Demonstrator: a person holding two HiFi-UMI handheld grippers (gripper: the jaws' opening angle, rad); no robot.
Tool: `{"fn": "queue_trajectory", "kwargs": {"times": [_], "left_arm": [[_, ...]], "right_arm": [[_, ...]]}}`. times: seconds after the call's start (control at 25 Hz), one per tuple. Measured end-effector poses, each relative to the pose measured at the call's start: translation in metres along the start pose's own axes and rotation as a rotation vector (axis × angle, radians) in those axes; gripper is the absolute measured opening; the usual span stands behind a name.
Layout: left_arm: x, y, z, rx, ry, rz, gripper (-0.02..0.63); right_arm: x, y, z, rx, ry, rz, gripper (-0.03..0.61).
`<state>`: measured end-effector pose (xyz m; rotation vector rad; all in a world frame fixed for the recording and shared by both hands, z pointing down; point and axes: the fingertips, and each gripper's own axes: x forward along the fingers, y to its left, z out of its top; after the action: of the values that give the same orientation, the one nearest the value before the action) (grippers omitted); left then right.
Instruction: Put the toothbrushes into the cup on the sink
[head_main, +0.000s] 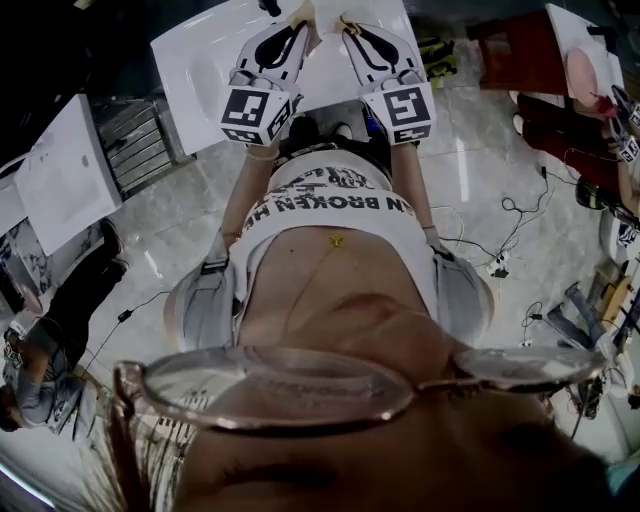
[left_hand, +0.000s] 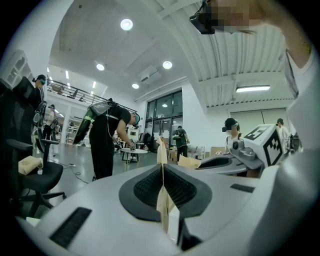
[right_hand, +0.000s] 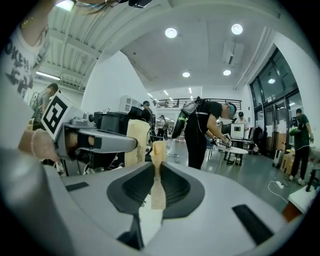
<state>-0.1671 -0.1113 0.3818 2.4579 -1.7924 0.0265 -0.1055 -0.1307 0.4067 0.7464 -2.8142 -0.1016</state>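
In the head view both grippers are held out side by side over a white sink top. The left gripper and right gripper point away from the body, each with a marker cube at its rear. In the left gripper view, my left gripper has its beige pads pressed together with nothing seen between them. The right gripper view shows my right gripper with its beige pads meeting too, and no object visible in them. The left gripper's beige fingertip shows beside it. No toothbrush or cup appears in any view.
Another white sink slab lies at the left, and a metal rack stands between the two. Cables trail over the glossy floor. A person bends over a small round table; an office chair stands at the left.
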Motion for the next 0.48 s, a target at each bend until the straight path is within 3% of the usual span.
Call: {"fn": "queue_trajectory", "kwargs": {"times": [0.48], "left_arm": [[0.015,0.073,-0.019,-0.048,0.037,-0.081,0.021]], "right_arm": [[0.077,0.007,0.001,0.014,0.036,-0.041,0.057]]}}
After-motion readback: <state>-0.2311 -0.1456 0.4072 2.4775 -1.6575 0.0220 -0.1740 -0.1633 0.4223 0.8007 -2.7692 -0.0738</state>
